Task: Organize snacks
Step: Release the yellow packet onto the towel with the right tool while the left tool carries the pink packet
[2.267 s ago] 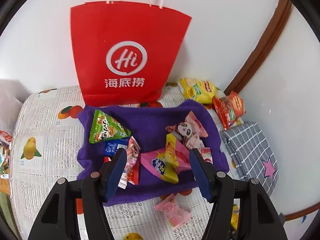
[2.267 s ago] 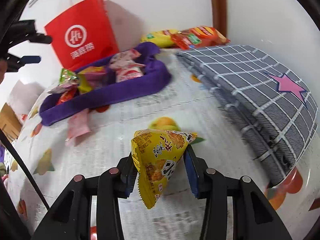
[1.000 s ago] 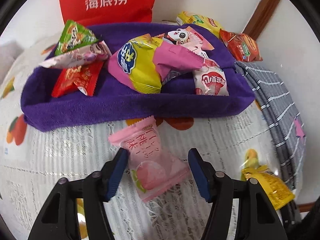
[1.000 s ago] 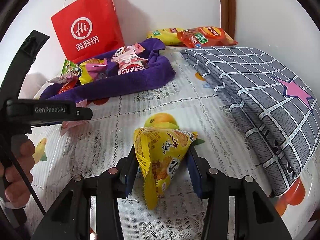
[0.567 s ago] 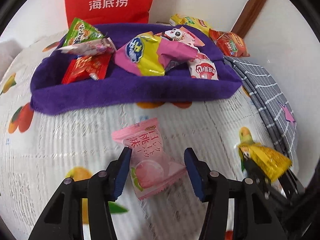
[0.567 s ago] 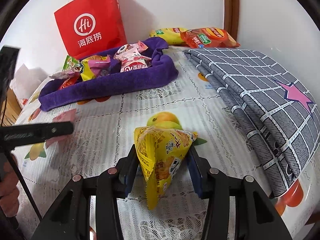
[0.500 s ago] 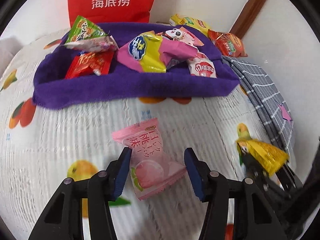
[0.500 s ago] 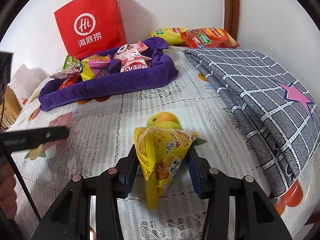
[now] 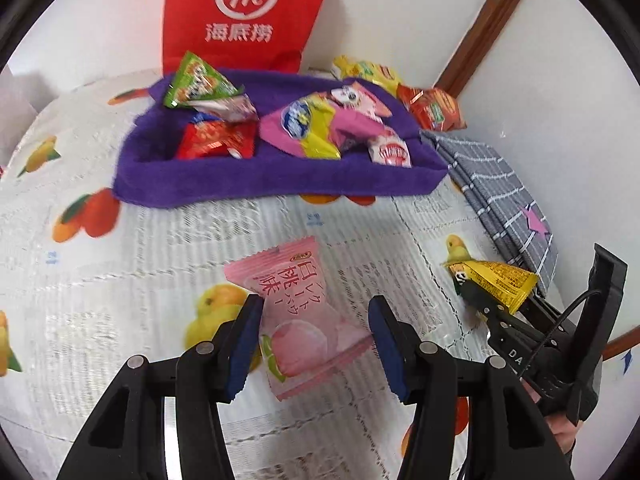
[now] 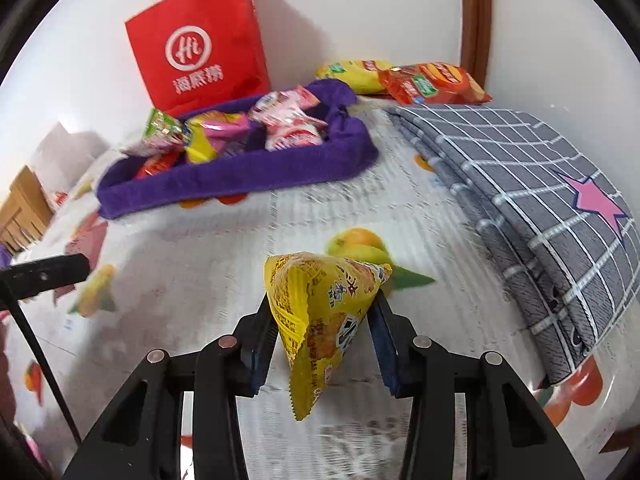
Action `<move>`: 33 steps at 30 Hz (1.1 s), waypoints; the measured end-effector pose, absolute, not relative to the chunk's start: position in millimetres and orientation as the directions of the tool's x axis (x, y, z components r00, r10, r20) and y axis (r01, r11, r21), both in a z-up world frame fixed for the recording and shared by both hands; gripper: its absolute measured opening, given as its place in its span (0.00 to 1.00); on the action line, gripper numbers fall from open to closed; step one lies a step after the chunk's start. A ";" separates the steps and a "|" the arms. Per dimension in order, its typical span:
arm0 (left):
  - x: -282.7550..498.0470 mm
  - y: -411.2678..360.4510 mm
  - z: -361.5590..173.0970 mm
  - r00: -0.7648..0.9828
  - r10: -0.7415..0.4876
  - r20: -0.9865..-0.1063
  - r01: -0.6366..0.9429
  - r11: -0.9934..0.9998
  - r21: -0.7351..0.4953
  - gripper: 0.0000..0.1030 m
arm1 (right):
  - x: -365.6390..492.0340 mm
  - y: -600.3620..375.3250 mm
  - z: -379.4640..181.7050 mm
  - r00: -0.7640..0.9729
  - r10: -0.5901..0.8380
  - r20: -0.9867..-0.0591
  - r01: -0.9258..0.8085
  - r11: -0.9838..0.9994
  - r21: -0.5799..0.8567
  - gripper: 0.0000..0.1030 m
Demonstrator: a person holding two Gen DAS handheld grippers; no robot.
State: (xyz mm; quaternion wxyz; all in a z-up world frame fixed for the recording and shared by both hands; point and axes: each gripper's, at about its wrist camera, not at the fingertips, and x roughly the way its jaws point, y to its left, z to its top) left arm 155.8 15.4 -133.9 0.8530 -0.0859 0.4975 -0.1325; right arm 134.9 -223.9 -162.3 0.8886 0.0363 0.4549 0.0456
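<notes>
pink snack packet (image 9: pixel 304 312) apparently clamped in down-tilted left gripper (image 9: pixel 314 344); right gripper (image 10: pixel 322 344) closing on yellow packet (image 10: pixel 320 316)

Ahead of the gripper stood plain white walls (image 10: pixel 360 12), meeting at a corner marked by a brown wooden trim strip (image 10: pixel 475 16). The surface below was covered by a white lace-patterned tablecloth (image 9: pixel 120 280) printed with oranges and other fruit. Far off to the left, a piece of light wooden furniture (image 10: pixel 22 212) showed at the edge. Lighting was even and bright.
</notes>
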 end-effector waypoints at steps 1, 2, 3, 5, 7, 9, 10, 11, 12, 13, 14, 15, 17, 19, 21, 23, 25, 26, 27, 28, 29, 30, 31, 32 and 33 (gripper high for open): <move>156.9 19.8 -130.8 0.475 -0.313 -0.822 0.138 0.950 -0.282 0.50 | 135.9 -221.3 -157.9 0.586 0.124 -0.801 -0.054 0.992 0.114 0.43; 158.0 24.8 -127.6 0.481 -0.314 -0.818 0.133 0.949 -0.286 0.50 | 137.7 -218.0 -150.9 0.594 0.134 -0.793 -0.062 0.991 0.120 0.43; 158.8 29.3 -124.9 0.486 -0.316 -0.815 0.130 0.948 -0.290 0.50 | 139.4 -214.7 -143.3 0.604 0.139 -0.784 -0.071 0.990 0.121 0.43; 161.2 38.9 -118.3 0.496 -0.316 -0.809 0.122 0.948 -0.295 0.50 | 144.2 -207.7 -125.8 0.630 0.149 -0.762 -0.090 0.989 0.119 0.43; 165.2 45.6 -112.0 0.503 -0.314 -0.805 0.115 0.948 -0.298 0.50 | 150.5 -201.4 -106.6 0.657 0.164 -0.736 -0.108 0.987 0.123 0.43; 169.3 50.9 -105.3 0.514 -0.309 -0.800 0.108 0.949 -0.297 0.50 | 156.5 -197.6 -91.3 0.677 0.176 -0.714 -0.122 0.984 0.127 0.43; 171.1 54.3 -101.3 0.521 -0.305 -0.797 0.105 0.950 -0.294 0.50 | 160.6 -195.4 -81.8 0.690 0.182 -0.700 -0.128 0.983 0.130 0.43; 173.4 57.2 -96.4 0.528 -0.299 -0.795 0.101 0.951 -0.291 0.50 | 165.1 -193.8 -74.2 0.700 0.189 -0.689 -0.134 0.982 0.134 0.43; 175.1 58.8 -93.6 0.533 -0.296 -0.793 0.099 0.952 -0.289 0.50 | 169.5 -192.3 -68.0 0.706 0.195 -0.681 -0.138 0.981 0.137 0.43; 177.6 61.2 -88.2 0.540 -0.291 -0.790 0.096 0.954 -0.285 0.50 | 173.3 -190.8 -62.9 0.711 0.199 -0.675 -0.142 0.980 0.140 0.43; 179.9 63.0 -83.2 0.546 -0.286 -0.787 0.095 0.955 -0.282 0.50 | 177.5 -189.5 -56.8 0.715 0.206 -0.668 -0.147 0.979 0.144 0.43; 181.6 64.6 -79.2 0.551 -0.283 -0.785 0.094 0.956 -0.279 0.50 | 180.9 -188.7 -51.7 0.718 0.211 -0.663 -0.151 0.977 0.148 0.43; 186.6 66.4 -68.7 0.564 -0.276 -0.779 0.093 0.958 -0.271 0.50 | 189.5 -186.4 -43.1 0.723 0.213 -0.657 -0.155 0.977 0.146 0.43; 190.8 67.0 -59.7 0.575 -0.268 -0.773 0.093 0.960 -0.264 0.50 | 197.7 -185.4 -35.9 0.729 0.209 -0.652 -0.156 0.978 0.139 0.43; 195.8 66.2 -52.2 0.584 -0.263 -0.768 0.092 0.961 -0.259 0.50 | 205.6 -186.4 -29.4 0.734 0.203 -0.648 -0.153 0.979 0.134 0.43; 202.7 64.7 -44.2 0.590 -0.264 -0.763 0.095 0.961 -0.259 0.50 | 211.6 -188.3 -24.1 0.736 0.202 -0.646 -0.150 0.979 0.134 0.43; 209.9 62.4 -36.5 0.596 -0.269 -0.757 0.099 0.960 -0.263 0.50 | 218.1 -191.0 -17.6 0.737 0.206 -0.644 -0.150 0.979 0.141 0.43; 212.3 61.5 -33.3 0.599 -0.269 -0.754 0.100 0.960 -0.263 0.50 | 222.4 -192.1 -13.7 0.735 0.209 -0.645 -0.151 0.978 0.144 0.43; 215.6 60.5 -29.8 0.602 -0.270 -0.752 0.101 0.959 -0.263 0.50 | 227.4 -192.7 -9.4 0.733 0.207 -0.648 -0.149 0.978 0.143 0.43; 219.1 59.4 -25.5 0.605 -0.270 -0.749 0.102 0.959 -0.263 0.50 | 231.0 -193.0 -6.3 0.731 0.201 -0.652 -0.145 0.980 0.140 0.43; 222.3 58.5 -21.1 0.610 -0.269 -0.745 0.102 0.960 -0.263 0.50 | 236.5 -193.3 -2.0 0.729 0.194 -0.656 -0.139 0.981 0.135 0.43; 226.7 57.7 -16.1 0.617 -0.267 -0.740 0.101 0.960 -0.262 0.50 | 241.8 -193.0 1.6 0.727 0.193 -0.659 -0.138 0.981 0.134 0.43; 229.7 57.3 -13.2 0.622 -0.266 -0.736 0.100 0.960 -0.263 0.50 | 248.2 -192.6 5.3 0.722 0.200 -0.662 -0.145 0.980 0.138 0.43; 233.7 57.7 -9.4 0.629 -0.264 -0.731 0.094 0.959 -0.266 0.50 | 252.4 -192.4 7.3 0.719 0.209 -0.663 -0.152 0.978 0.143 0.43; 236.8 58.5 -7.0 0.635 -0.267 -0.725 0.089 0.957 -0.275 0.50 | 257.2 -192.6 9.2 0.717 0.220 -0.661 -0.159 0.975 0.152 0.43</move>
